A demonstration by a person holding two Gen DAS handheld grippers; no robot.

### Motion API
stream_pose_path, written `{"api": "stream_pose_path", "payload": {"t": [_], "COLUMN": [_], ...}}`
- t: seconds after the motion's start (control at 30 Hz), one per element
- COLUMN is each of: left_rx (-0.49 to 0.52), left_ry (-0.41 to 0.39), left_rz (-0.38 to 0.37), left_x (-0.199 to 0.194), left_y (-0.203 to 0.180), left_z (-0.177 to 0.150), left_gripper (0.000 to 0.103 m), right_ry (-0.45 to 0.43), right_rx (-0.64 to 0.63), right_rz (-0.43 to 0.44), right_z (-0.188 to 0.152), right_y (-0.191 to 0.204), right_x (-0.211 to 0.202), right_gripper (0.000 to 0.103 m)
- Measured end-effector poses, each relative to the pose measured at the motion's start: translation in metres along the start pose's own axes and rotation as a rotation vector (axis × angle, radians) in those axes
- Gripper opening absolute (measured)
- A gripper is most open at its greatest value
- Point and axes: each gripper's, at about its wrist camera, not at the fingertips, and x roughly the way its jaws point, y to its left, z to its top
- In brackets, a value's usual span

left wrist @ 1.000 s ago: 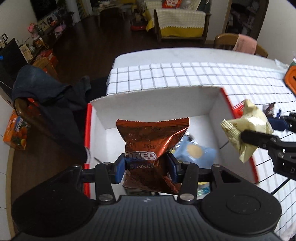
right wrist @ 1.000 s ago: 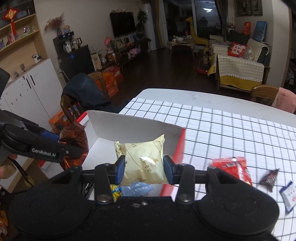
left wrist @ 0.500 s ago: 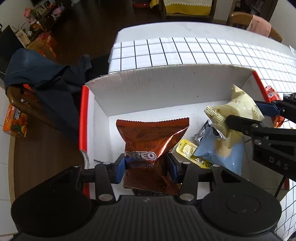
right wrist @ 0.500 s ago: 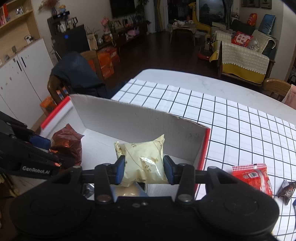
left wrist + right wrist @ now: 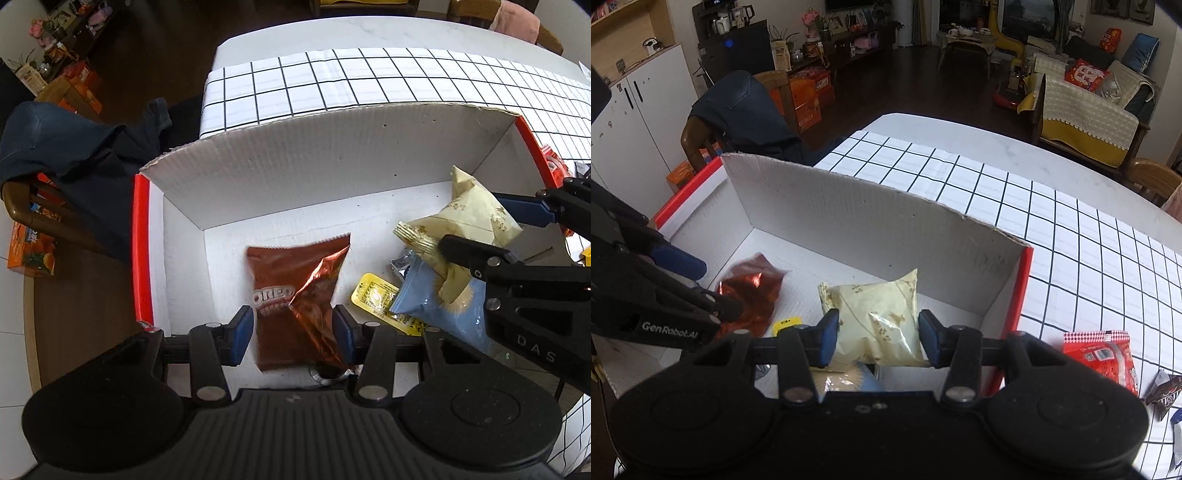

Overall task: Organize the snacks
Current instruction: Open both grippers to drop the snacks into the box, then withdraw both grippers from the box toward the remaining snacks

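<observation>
Left wrist: left claw (image 5: 293, 328) spread, Oreo bag (image 5: 295, 295) loose; right claw (image 5: 878, 338) pinching cream packet (image 5: 875, 317) inside box (image 5: 332, 173).

This is looking like a home, an open living and dining room. At the far right a sofa (image 5: 1086, 110) with a yellow and cream cover and cushions is standing, and far in the middle a low shelf (image 5: 846, 31) is carrying flowers and small things under a television. On the near side a dining table (image 5: 997, 147) is wearing a white checked cloth (image 5: 1071, 236), and a wooden chair (image 5: 701, 140) at the left is holding a dark jacket (image 5: 746, 110), beside white cabinets (image 5: 639, 122).
</observation>
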Motion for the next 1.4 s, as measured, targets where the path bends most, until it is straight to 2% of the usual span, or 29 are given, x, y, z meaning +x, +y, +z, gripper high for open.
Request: {"api": "stream_pose_path", "payload": {"t": [0.17,0.23,0.33,0.5,0.77,0.9,1.4], "left_rx": [-0.010,-0.015,-0.025,-0.046,-0.045,-0.040,0.000], "left_ry": [-0.025,-0.046,-0.074,-0.120,-0.211,-0.262,-0.442], "left_rz": [-0.005,-0.015,-0.024,-0.038,-0.049,-0.056,-0.093], "left_x": [-0.007,-0.013,-0.020,-0.034,-0.062,-0.079,-0.132], "left_y": [0.000,0.000,0.002,0.005,0.000,-0.006,-0.052], "left_z": [-0.005,-0.008,-0.014,-0.023,-0.038,-0.046,-0.079], "left_gripper": [0.049,0.053,0.054,0.058,0.065,0.067,0.082], "right_ry": [-0.001,-0.010,-0.030,-0.059,-0.116,-0.144,-0.248], "right_rx": [0.017,0.023,0.023,0.033,0.040,0.056,0.131], "right_rz": [0.006,0.016,0.031,0.051,0.075,0.086,0.109], "right_z": [0.000,0.000,-0.001,-0.002,-0.009,-0.015,-0.052], "right_y": [-0.002,-0.003,-0.002,-0.001,0.003,0.001,-0.019], "right_x": [-0.003,-0.007,-0.016,-0.034,-0.070,-0.087,-0.150], "right_gripper": [0.048,0.054,0.062,0.064,0.076,0.081,0.094]}}
